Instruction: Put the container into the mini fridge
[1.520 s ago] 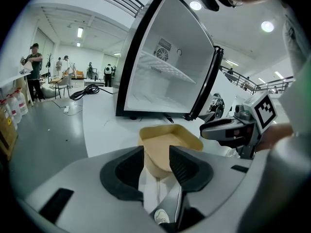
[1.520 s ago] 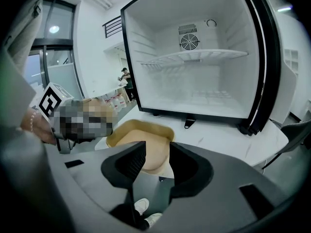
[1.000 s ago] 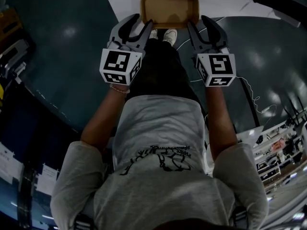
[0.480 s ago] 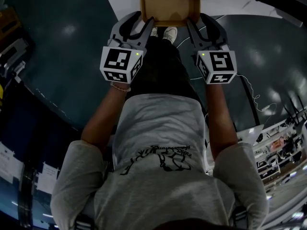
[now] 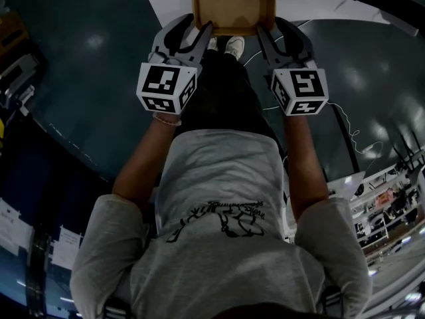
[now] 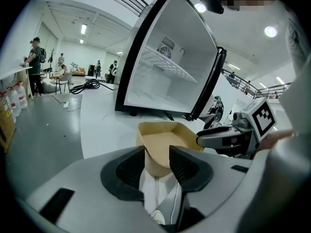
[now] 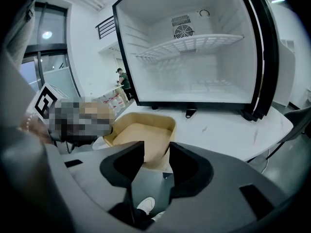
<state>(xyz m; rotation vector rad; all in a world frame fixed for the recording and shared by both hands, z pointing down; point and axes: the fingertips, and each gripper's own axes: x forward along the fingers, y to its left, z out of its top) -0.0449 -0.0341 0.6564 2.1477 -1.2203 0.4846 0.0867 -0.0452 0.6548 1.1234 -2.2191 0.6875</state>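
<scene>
Surface: a white bench (image 6: 102, 120) carries the mini fridge (image 6: 170, 67), which stands open and faces the person. Its white inside has a wire shelf (image 7: 194, 45) and a round fan grille (image 7: 183, 30) on the back wall.
Room: a bright hall with ceiling lights and a glossy dark floor (image 5: 80, 58). Other people (image 6: 35, 62) stand and sit far off on the left.
Writing: the grey T-shirt (image 5: 219, 178) bears a print too warped to read. The marker cubes (image 5: 166, 88) show only black-and-white squares.
Container: the tan, shallow, round-cornered container (image 5: 234, 8) hangs in the air at the bench's near edge, in front of the fridge opening and outside it, above the person's shoes (image 5: 234, 45).
Left hand-held gripper (image 5: 201, 26): its jaws stand moderately apart and are closed on the container's near left corner.
Right hand-held gripper (image 5: 267, 26): its jaws stand at a similar gap and clamp the near right corner, so the two carry the container between them.
</scene>
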